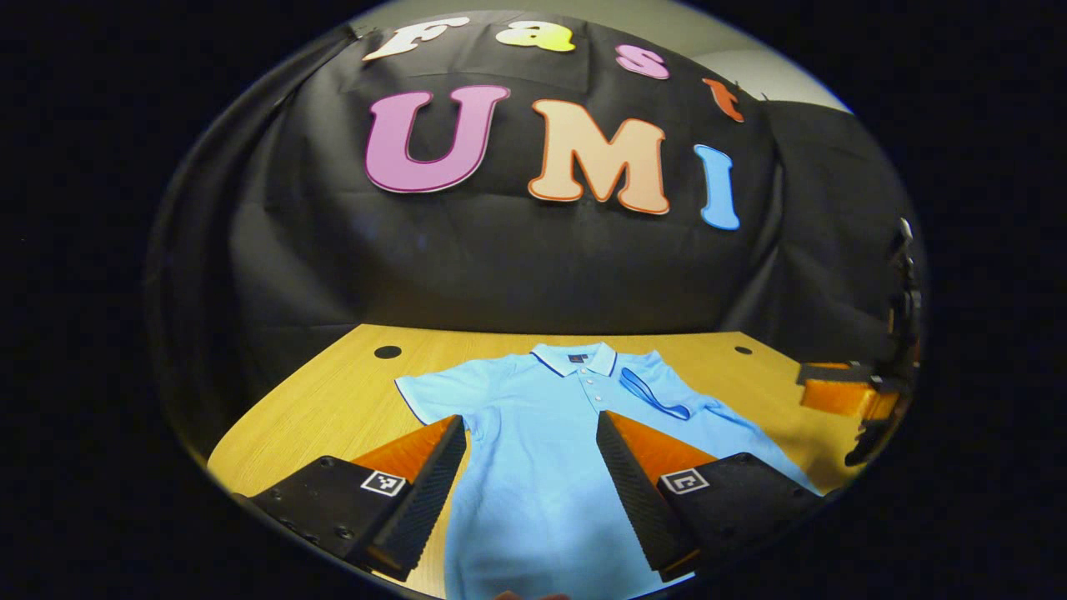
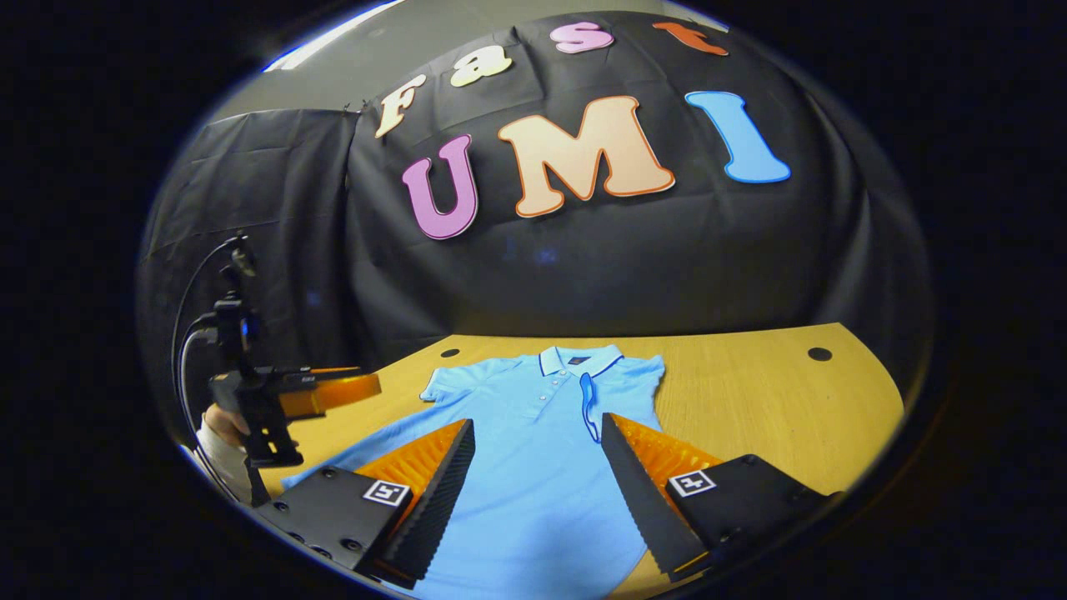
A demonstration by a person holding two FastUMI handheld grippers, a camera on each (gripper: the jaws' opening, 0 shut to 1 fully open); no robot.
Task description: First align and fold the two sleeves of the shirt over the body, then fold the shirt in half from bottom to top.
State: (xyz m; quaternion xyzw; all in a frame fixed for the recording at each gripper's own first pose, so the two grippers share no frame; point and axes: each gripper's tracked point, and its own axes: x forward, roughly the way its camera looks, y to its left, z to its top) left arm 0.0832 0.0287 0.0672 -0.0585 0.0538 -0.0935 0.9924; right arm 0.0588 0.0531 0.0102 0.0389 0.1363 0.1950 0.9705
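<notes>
- The left gripper hung above the shirt with its jaws wide, holding nothing.
- The right gripper was likewise spread wide and empty over the shirt's lower body.
- The shirt lay flat on the wooden table, collar at the far end.
- One sleeve was already folded over the chest; the other sleeve lay spread.
- Judged step: the second sleeve fold; next, pinch that sleeve's edge.
- The right gripper view caught the left gripper off to the side, held by a hand.
</notes>
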